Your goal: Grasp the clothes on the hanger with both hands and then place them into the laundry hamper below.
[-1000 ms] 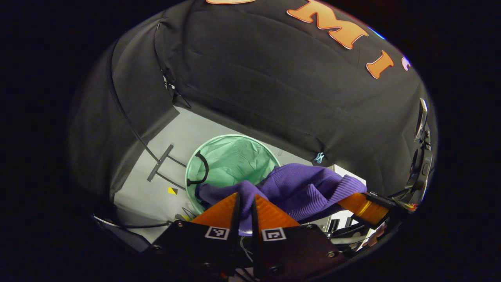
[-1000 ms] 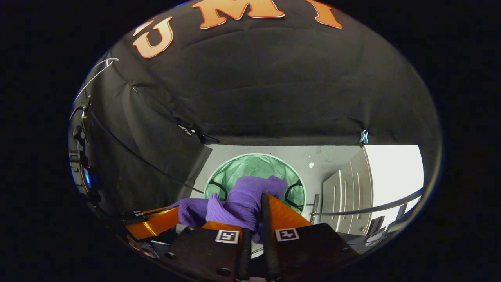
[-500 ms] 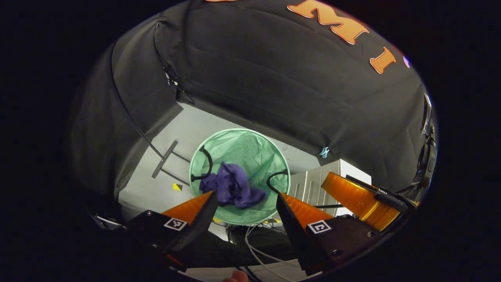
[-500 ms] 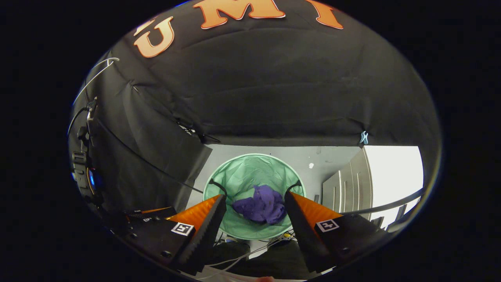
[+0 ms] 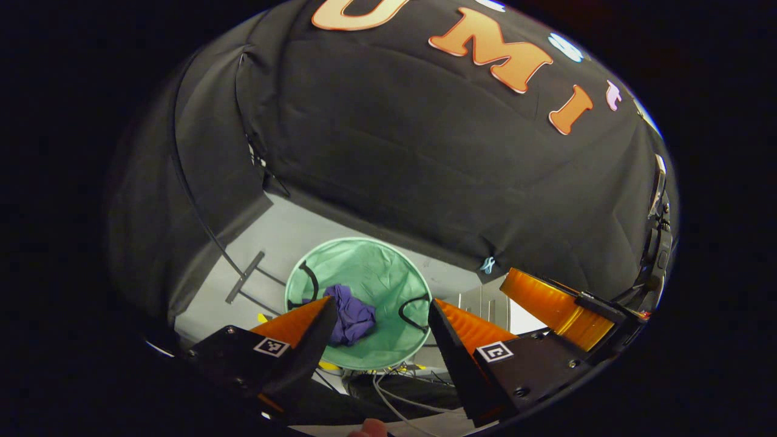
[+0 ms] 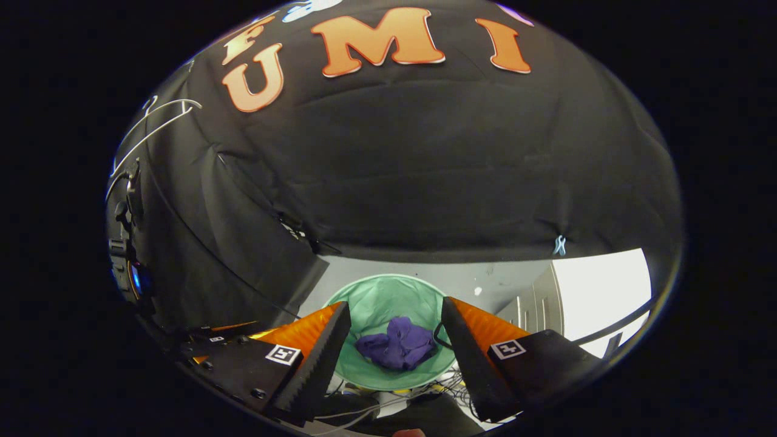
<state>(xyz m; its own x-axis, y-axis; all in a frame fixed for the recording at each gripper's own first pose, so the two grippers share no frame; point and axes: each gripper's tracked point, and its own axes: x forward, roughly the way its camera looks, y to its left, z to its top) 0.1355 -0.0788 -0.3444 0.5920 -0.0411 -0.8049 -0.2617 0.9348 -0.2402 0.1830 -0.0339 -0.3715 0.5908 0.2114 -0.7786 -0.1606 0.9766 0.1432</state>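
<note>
A crumpled purple garment (image 5: 350,317) lies inside the round green laundry hamper (image 5: 376,276) on the grey floor. My left gripper (image 5: 381,306) hangs open above the hamper, nothing between its fingers. The right gripper view has the same purple garment (image 6: 397,345) resting in the hamper (image 6: 388,298), framed by my open right gripper (image 6: 396,311). At the right of the left gripper view the other gripper (image 5: 555,306) juts in, apart from the garment. A white wire hanger (image 6: 155,121) hangs bare at upper left in the right gripper view.
A black stand foot (image 5: 246,277) lies on the floor left of the hamper. Cables (image 5: 394,400) trail on the floor below it. A pale cabinet (image 6: 598,291) stands at right. Black cloth walls close in behind and on the left.
Both grippers opened and the purple garment fell into the hamper. Since then both have risen and tilted up, so the hamper sits lower and smaller in each view.
</note>
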